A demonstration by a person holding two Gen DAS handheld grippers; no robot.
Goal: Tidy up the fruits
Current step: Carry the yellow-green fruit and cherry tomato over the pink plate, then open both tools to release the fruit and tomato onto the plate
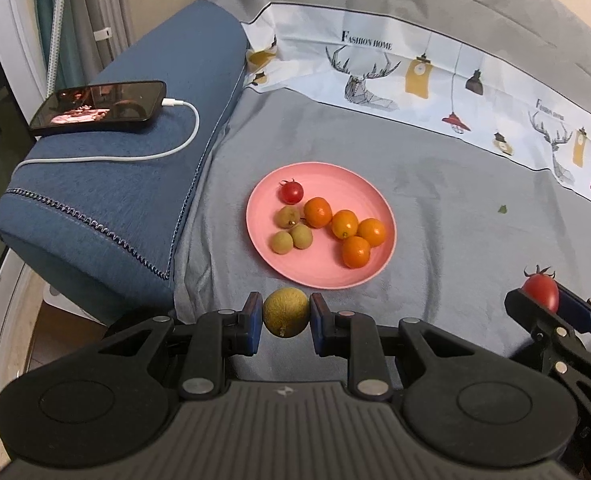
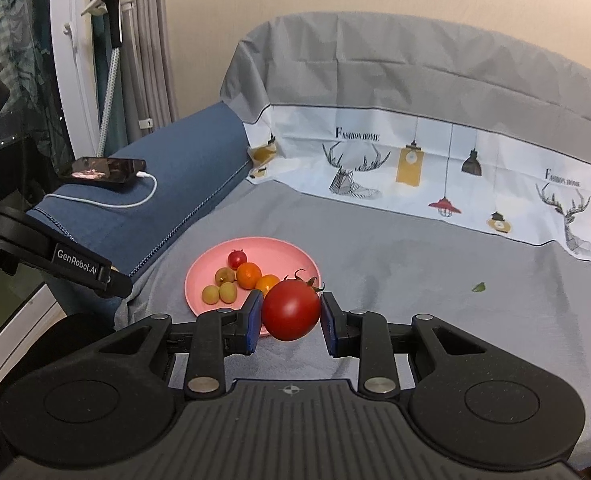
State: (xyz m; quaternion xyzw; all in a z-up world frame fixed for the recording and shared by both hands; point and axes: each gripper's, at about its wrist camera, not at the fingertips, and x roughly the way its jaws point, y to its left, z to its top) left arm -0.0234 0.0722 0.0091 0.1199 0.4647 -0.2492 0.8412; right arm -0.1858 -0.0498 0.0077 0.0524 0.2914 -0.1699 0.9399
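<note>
A pink plate (image 1: 359, 268) lies on the grey sheet and holds a cherry tomato (image 1: 291, 192), three brown longans (image 1: 288, 216) and several orange kumquats (image 1: 345, 224). My left gripper (image 1: 286, 322) is shut on a longan (image 1: 286, 312) just in front of the plate's near rim. My right gripper (image 2: 291, 318) is shut on a red cherry tomato (image 2: 291, 310), held right of the plate (image 2: 279, 248); it also shows in the left wrist view (image 1: 541, 290).
A blue cushion (image 1: 135, 184) lies left of the plate with a phone (image 1: 99, 106) and white charging cable (image 1: 151, 154) on it. A small green leaf scrap (image 1: 502, 209) lies on the sheet at right. A patterned cloth (image 1: 415, 72) lines the back.
</note>
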